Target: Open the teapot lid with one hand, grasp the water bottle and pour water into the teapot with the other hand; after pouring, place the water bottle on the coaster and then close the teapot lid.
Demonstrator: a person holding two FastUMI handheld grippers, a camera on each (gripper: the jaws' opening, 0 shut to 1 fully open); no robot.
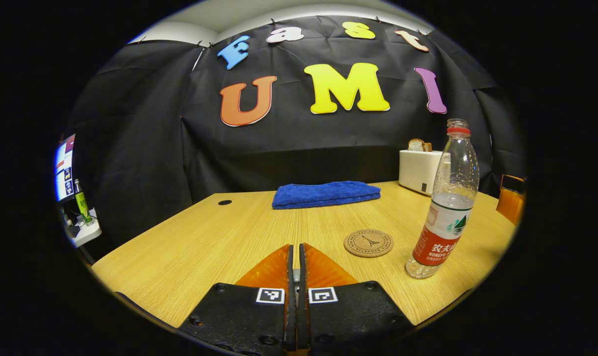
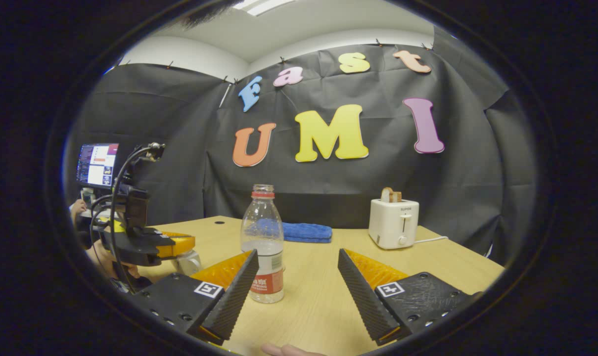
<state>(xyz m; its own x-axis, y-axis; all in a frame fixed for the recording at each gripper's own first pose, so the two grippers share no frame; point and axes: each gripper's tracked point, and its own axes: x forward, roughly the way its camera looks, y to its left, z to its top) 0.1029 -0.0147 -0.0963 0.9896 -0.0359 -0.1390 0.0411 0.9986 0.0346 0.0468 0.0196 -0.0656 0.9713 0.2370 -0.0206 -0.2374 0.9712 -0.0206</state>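
An uncapped clear water bottle (image 1: 447, 207) (image 2: 263, 242), about half full, stands upright on the wooden table (image 1: 219, 237). A round cork coaster (image 1: 368, 243) lies just left of it. My left gripper (image 1: 295, 247) has its fingers pressed together, with a small grey piece pinched between them that looks like the teapot lid's knob. In the right gripper view the left gripper (image 2: 175, 244) hovers at the left, with a pale rounded teapot part (image 2: 187, 262) under its fingers. My right gripper (image 2: 296, 257) is open; the bottle stands just ahead, near its left finger.
A folded blue towel (image 1: 326, 194) (image 2: 306, 231) lies at the back of the table. A white toaster (image 1: 420, 170) (image 2: 393, 223) holding bread stands at the back right. An orange object (image 1: 510, 202) sits at the right edge. A monitor (image 2: 97, 164) glows at the left.
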